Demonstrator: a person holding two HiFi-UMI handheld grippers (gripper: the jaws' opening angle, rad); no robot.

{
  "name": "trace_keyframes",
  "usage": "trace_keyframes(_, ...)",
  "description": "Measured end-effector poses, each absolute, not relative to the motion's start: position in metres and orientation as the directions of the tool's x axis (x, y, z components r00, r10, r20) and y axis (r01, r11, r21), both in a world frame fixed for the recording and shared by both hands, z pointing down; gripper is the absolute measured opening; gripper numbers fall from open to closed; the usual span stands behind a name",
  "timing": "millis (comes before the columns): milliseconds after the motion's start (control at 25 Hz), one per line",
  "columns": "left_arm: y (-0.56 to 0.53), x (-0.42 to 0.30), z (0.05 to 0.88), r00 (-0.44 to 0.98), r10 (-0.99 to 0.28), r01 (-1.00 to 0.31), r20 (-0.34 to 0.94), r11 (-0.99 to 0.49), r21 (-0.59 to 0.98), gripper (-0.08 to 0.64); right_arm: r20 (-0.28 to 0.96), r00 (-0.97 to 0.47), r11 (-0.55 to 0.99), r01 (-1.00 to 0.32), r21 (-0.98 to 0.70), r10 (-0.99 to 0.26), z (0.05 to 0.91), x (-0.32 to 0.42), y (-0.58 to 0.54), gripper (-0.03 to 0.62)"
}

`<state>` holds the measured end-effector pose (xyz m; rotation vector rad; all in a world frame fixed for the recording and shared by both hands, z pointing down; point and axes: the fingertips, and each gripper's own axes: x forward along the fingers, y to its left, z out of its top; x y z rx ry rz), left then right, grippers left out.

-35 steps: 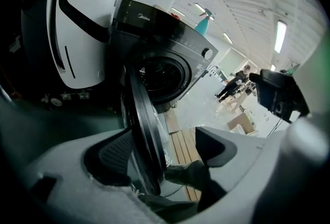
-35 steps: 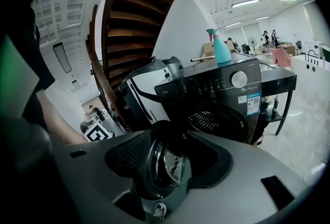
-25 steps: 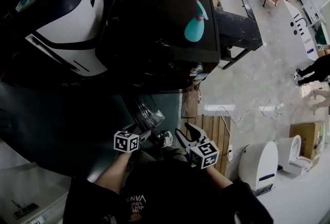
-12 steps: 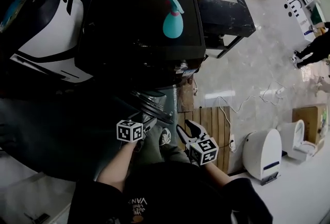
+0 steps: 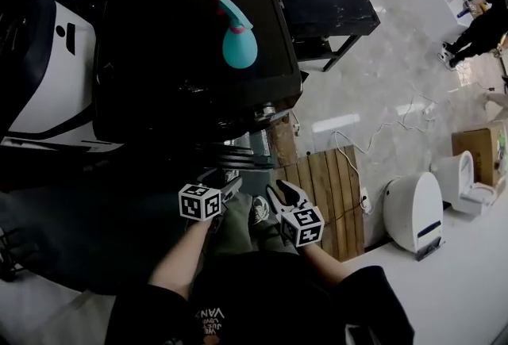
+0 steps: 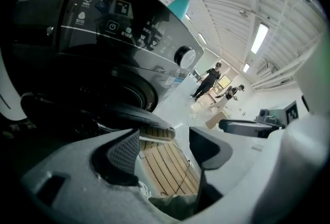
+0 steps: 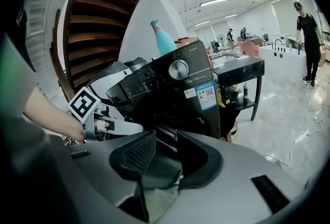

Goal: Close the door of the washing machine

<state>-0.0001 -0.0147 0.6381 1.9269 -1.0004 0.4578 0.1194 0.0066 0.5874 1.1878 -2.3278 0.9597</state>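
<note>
Noting the door [image 6: 118,115] of the washing machine [image 5: 190,42] not shut: hanging part-way out from the drum opening, just ahead of both sets of jaws. Found the left gripper [image 6: 164,147] with jaws apart and closing, nothing between them but slatted floor beyond; door rim passing just past the tip of its left-hand pad, contact not confirmed. Found the right gripper [image 7: 166,152] with jaws narrower, also closing, empty; machine front straight ahead of the gap. Judged: no part of the closing done, full swing to the latch left. Recorded a teal spray bottle [image 5: 236,38] on top, well beyond the jaws.
</note>
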Motion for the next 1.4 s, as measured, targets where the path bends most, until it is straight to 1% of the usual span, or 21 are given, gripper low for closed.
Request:
trace_keyframes(280,-0.046,0.003,0.636,0.636,-0.461,-0.77,0.619,-0.326,0.548,0.304,0.6,-0.537,0.337,-0.842,-0.421,-0.593,0.622,0.106,-0.033,0.109)
trace_keyframes(520,-0.07,-0.001,0.635,0.657,-0.473,-0.752,0.587,-0.351,0.558,0.295,0.593,-0.506,0.276,-0.856,-0.437,-0.626,0.655,0.092,-0.072,0.091)
trace_keyframes(600,-0.076,-0.004,0.633,0.659,-0.484,-0.75,0.576,-0.358,0.557,0.279,0.601,-0.494,0.262,-0.862,-0.435,-0.628,0.665,0.088,-0.081,0.07)
trace_keyframes(680,-0.081,-0.007,0.633,0.658,-0.495,-0.75,0.568,-0.364,0.552,0.267,0.605,-0.48,0.248,-0.869,-0.429,-0.635,0.673,0.086,-0.09,0.034)
trace_keyframes(800,-0.086,-0.013,0.633,0.659,-0.5,-0.749,0.561,-0.369,0.55,0.252,0.607,-0.464,0.233,-0.876,-0.423,-0.645,0.681,0.083,-0.102,0.005)
trace_keyframes(1000,-0.083,-0.019,0.635,0.649,-0.509,-0.758,0.565,-0.373,0.534,0.223,0.6,-0.436,0.187,-0.882,-0.432,-0.671,0.688,0.083,-0.118,0.001)
trace_keyframes(1040,-0.08,-0.021,0.636,0.64,-0.515,-0.766,0.57,-0.373,0.523,0.214,0.597,-0.435,0.185,-0.882,-0.434,-0.674,0.688,0.083,-0.119,0.002)
trace_keyframes(1120,-0.075,-0.031,0.636,0.607,-0.54,-0.793,0.583,-0.364,0.489,0.164,0.597,-0.436,0.181,-0.88,-0.439,-0.673,0.69,0.082,-0.119,0.0)
trace_keyframes(1160,-0.072,-0.039,0.636,0.58,-0.56,-0.813,0.591,-0.354,0.463,0.133,0.599,-0.436,0.177,-0.879,-0.442,-0.672,0.691,0.081,-0.118,0.0)
trace_keyframes(1240,-0.068,-0.059,0.636,0.503,-0.611,-0.863,0.611,-0.321,0.389,0.043,0.598,-0.434,0.172,-0.879,-0.445,-0.674,0.693,0.08,-0.12,0.001)
trace_keyframes(1280,-0.065,-0.07,0.636,0.46,-0.635,-0.887,0.621,-0.298,0.352,0.016,0.597,-0.434,0.173,-0.879,-0.444,-0.675,0.693,0.081,-0.122,0.0)
trace_keyframes(1400,-0.06,-0.099,0.638,0.346,-0.688,-0.937,0.637,-0.215,0.277,0.009,0.601,-0.434,0.186,-0.883,-0.43,-0.671,0.694,0.081,-0.129,0.0)
